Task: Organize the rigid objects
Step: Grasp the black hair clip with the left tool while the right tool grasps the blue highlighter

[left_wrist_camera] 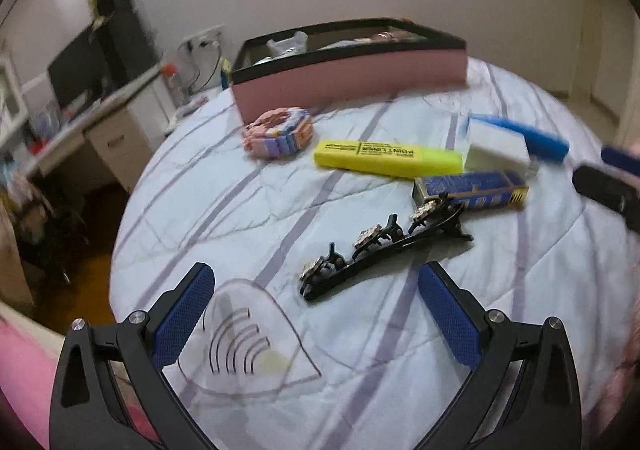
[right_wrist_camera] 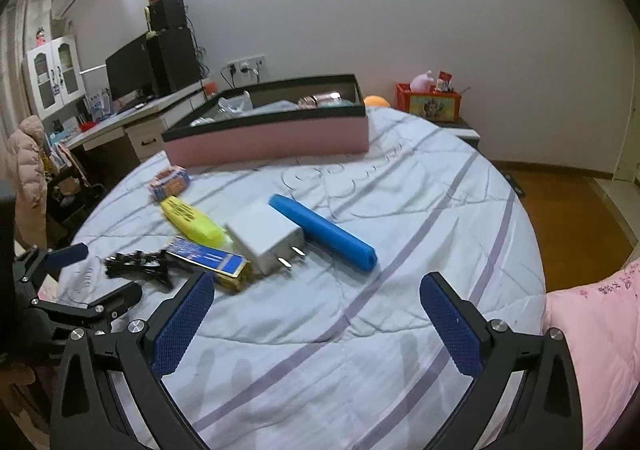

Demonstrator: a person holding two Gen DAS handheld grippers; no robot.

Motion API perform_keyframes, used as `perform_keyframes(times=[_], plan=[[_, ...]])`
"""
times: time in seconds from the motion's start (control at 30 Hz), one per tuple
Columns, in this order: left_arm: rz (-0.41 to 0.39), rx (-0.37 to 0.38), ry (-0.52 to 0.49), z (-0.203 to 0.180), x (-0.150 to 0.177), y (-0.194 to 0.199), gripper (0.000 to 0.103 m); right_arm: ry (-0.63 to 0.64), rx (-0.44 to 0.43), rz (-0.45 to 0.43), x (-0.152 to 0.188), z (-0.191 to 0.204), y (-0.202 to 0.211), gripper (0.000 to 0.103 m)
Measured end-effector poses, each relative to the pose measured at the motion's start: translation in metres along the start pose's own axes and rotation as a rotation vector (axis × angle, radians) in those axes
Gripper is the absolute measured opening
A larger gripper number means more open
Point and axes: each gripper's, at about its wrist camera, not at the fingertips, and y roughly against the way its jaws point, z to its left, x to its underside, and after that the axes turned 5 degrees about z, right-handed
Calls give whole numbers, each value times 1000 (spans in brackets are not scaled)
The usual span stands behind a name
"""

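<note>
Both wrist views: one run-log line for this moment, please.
left gripper: open, above black hair clip | right gripper: open, empty | white charger, blue tube: on bed | pink box: beyond

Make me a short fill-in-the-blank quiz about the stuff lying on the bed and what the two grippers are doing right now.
1. The highlighter lying on the bedspread is ____ in colour.
2. The white charger rests beside a ____ cylinder.
3. The open box at the back has ____ outer walls.
4. The left gripper and the right gripper are both ____ and hold nothing.

Missing words: yellow; blue; pink; open
</note>
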Motion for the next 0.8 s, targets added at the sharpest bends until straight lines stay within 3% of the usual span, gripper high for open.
perform_keyframes(times=[0.17, 0.27, 0.33, 0.37, 0.43, 0.53, 0.73, 0.8], plan=[[15, 39, 18, 2, -15, -10, 103, -12, 15, 34, -5, -9, -14, 103], [26, 80, 33, 4, -21, -14, 92, -15, 17, 45, -9, -14, -19, 103], [52, 112, 60, 8, -24, -19, 68, -9, 22, 54, -11, -15, -23, 103], [58, 129, 76, 10, -26, -21, 64, -9, 24, 57, -13, -17, -24, 103], [58, 129, 80, 11, -30, -23, 45, -11, 28, 66, -16, -19, -27, 103], [53, 133, 106, 15, -30, -23, 29, -1, 40, 85, -19, -21, -32, 103], [55, 105, 166, 26, -21, -18, 25, 67, 65, 135, -28, -19, -46, 103], [58, 87, 184, 29, -17, -15, 26, 85, 61, 147, -32, -19, -52, 95]])
